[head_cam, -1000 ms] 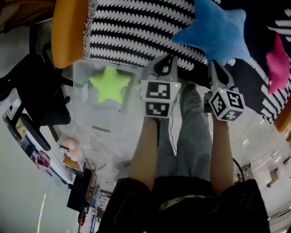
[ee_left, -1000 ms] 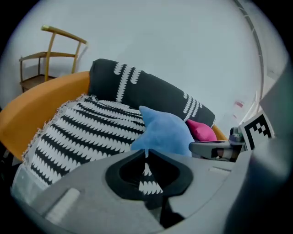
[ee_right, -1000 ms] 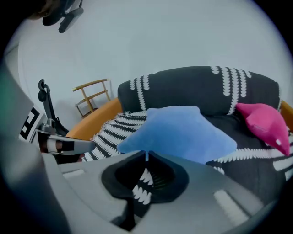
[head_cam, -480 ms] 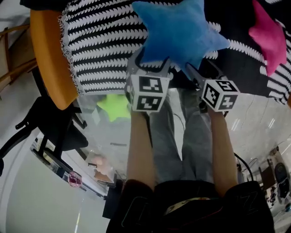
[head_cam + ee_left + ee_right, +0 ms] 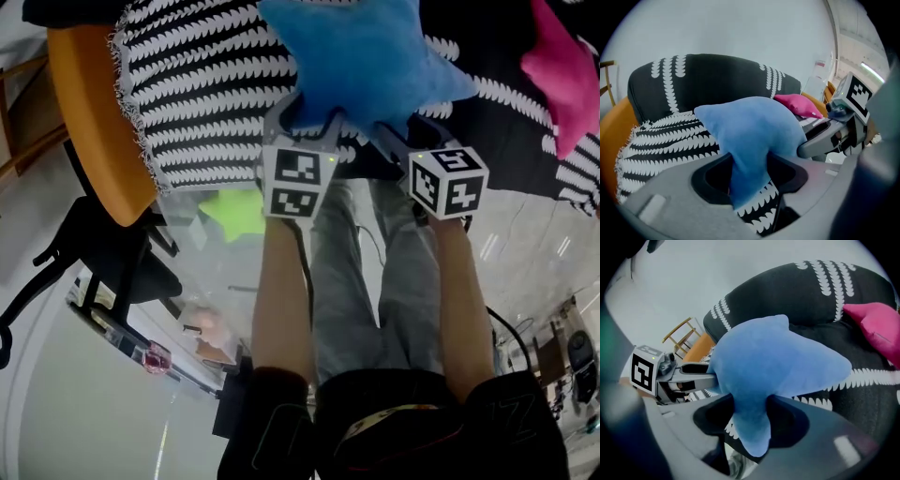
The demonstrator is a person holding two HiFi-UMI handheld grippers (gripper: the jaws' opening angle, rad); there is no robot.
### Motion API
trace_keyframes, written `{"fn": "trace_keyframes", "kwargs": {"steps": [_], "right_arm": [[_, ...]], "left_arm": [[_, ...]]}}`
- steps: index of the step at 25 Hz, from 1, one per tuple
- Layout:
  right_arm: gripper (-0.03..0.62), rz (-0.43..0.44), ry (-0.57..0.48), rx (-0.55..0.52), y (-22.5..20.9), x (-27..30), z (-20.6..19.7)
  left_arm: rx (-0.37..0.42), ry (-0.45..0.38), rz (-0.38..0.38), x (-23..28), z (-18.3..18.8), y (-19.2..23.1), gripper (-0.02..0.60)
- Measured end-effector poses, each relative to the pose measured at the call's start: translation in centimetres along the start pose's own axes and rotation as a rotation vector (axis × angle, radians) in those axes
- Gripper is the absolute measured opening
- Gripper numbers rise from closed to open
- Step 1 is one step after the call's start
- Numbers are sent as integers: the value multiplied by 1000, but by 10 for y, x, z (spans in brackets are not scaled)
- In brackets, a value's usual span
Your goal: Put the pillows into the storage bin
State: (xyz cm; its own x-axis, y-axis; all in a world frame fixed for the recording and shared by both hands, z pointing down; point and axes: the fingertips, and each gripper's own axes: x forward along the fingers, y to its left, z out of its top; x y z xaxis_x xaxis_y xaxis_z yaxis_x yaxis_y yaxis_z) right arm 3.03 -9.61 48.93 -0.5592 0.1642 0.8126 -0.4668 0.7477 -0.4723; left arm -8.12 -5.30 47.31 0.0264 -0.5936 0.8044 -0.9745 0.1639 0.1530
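Left gripper [image 5: 749, 174] and right gripper [image 5: 751, 420] have just been closing, and each now pinches a lower point of the blue star pillow [image 5: 361, 56], which lies on the striped sofa [image 5: 216, 84]; it looks ready to lift. Only the head view shows the clear storage bin [image 5: 183, 281] just off the sofa's front edge, with a green star pillow [image 5: 234, 214] inside.

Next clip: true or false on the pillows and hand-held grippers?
1. The left hand-held gripper and right hand-held gripper both pinch the blue star pillow. True; their jaws have just been closing on its points.
2. The green star pillow lies on the patterned cover. False: it is in the storage bin.
3. The pink star pillow is gripped. False: it lies free on the cover.
4. The cover is black and white. True.
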Motion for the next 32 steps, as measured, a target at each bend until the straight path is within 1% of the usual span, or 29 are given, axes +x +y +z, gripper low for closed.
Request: {"fn": "trace_keyframes", "kwargs": {"steps": [4,7,10,12,14,18,20,22,25,28,30,32], "right_arm": [[171,-13,8,-74,6,-6,9],[141,-24,17,-149,13,-13,20],[126,0,31,-219,29,-19,27],[123,25,40,-267,46,-18,25],[119,58,59,-325,71,-11,20],[117,139,117,-449,138,16,1],[117,178,151,-510,169,23,-10],[115,215,189,-571,197,28,-24],[114,249,245,-653,237,37,-54],[114,283,294,-729,268,50,-85],[112,307,327,-786,276,51,-92],[110,328,356,-841,275,40,-89]], "left_arm": [[-55,-60,12,-9,-1,-1,200],[-124,-101,19,-22,-2,-2,183],[-204,-131,48,-43,-8,0,176],[-249,-141,77,-60,-19,5,175],[-299,-148,115,-80,-38,17,175],[-423,-152,208,-130,-93,47,173],[-490,-156,250,-156,-117,56,173],[-561,-158,289,-180,-142,59,173],[-660,-162,337,-210,-189,61,173],[-750,-179,384,-233,-235,59,173],[-812,-196,419,-240,-247,52,172],[-868,-214,451,-245,-242,38,172]]}}
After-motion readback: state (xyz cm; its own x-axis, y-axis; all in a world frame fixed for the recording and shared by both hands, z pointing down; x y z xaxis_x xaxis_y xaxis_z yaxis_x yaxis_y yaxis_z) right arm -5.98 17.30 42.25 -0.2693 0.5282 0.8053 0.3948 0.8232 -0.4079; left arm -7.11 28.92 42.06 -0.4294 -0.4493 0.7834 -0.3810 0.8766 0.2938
